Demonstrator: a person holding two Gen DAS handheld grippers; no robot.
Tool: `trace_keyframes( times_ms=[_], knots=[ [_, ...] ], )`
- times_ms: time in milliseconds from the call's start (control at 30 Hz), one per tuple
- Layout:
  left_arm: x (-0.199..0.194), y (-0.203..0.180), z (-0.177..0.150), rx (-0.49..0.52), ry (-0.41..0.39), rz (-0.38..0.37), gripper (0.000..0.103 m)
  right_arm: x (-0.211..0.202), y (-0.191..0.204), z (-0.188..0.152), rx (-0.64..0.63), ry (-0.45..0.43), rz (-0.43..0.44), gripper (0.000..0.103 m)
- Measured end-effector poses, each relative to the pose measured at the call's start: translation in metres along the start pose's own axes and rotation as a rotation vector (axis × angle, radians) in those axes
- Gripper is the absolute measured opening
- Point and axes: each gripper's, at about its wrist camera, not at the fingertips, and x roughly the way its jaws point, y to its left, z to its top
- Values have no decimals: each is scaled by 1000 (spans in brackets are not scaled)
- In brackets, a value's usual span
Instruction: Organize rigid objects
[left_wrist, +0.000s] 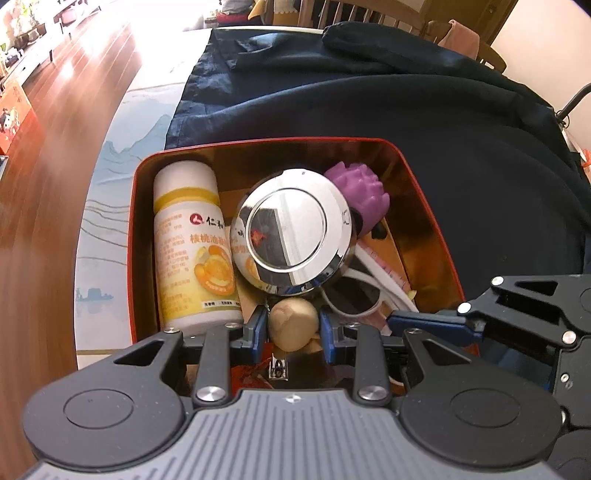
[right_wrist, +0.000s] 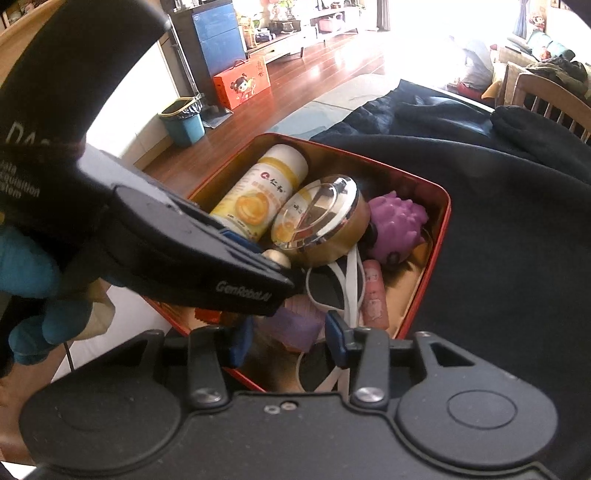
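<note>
Holding a beige knob (left_wrist: 292, 324) between its fingers, left gripper (left_wrist: 293, 326) hangs over red tin (left_wrist: 436, 218); right gripper (right_wrist: 291, 338) half-open, empty, beside it.

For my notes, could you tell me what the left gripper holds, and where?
The left gripper holds a beige knob by its sides, over the tin.

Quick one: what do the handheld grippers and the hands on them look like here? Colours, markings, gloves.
Both grippers, left gripper and right gripper, are matte black with blue finger pads, silver pivot screws and round black side discs. The left has a ribbed grey top plate and white "GenRobot.AI" lettering on its side. A blue glove covers the one hand in view.
</note>
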Motion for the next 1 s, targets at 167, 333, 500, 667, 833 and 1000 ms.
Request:
trace_keyframes(
  times_ms=[167, 333, 500, 667, 833, 1000],
  knots=[
    [-2, 0, -1, 3, -13, -3, 29, -5, -3, -2, 21, -19, 3, 45],
    [-11, 2, -5, 4, -29, -1, 29, -18, -3, -4, 31, -52, 13, 50],
    [-25, 2, -13, 21, -57, 11, 30, -32, -3, -7, 38, -86, 12, 53],
    [-42, 5, -22, 12, -104, 9, 30, -46, -2, -12, 37, -117, 18, 57],
    [-64, 6, -30, 18, -164, 17, 30, -65, -4, -20, 49, -170, 6, 59],
    [-84, 2, -41, 41, -222, 59, 30, -85, -9, -28, 91, -231, 3, 63]
  ],
)
